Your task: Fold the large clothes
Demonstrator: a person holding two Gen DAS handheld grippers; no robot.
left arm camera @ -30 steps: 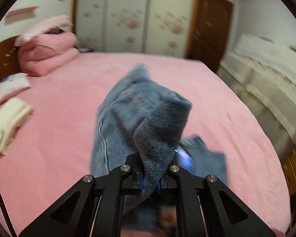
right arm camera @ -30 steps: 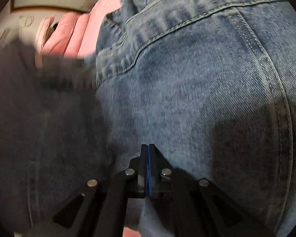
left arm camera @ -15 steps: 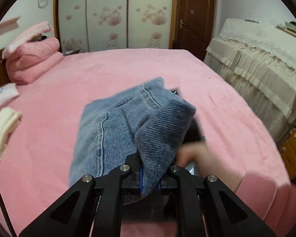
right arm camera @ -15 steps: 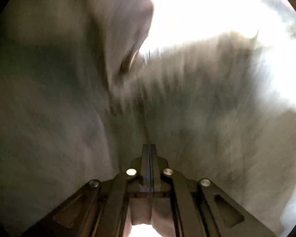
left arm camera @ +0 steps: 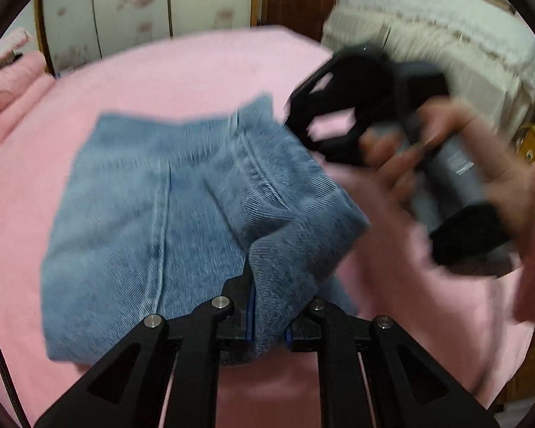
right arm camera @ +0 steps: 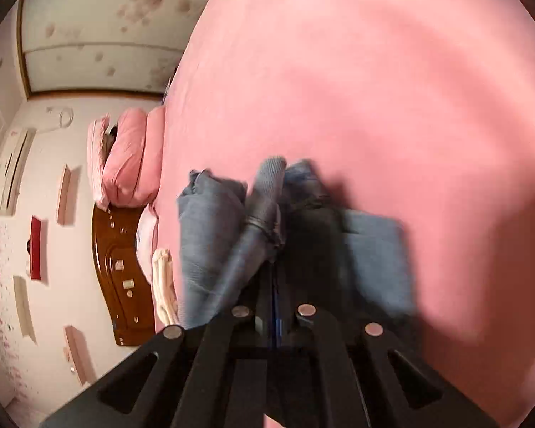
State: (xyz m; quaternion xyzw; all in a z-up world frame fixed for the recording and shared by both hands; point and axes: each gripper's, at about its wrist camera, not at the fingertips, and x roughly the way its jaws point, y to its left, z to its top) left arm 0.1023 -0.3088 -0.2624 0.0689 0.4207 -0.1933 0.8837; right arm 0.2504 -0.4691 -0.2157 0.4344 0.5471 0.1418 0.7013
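Jeans (left arm camera: 167, 221) lowered onto bed (left arm camera: 196, 71) (fold between left jaws).

A wide pink bed (left arm camera: 203, 71) is stretching away ahead of the left tongs, carrying folded blue jeans (left arm camera: 153, 214) just beyond their tips. Pink bedding (right arm camera: 132, 157) is sitting stacked far left of the right tongs, with a cream cloth (right arm camera: 164, 285) nearer.

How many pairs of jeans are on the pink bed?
1: the jeans lie folded on the pink bed, one edge pinched in the left hand-held gripper. More clothes could be out of view.
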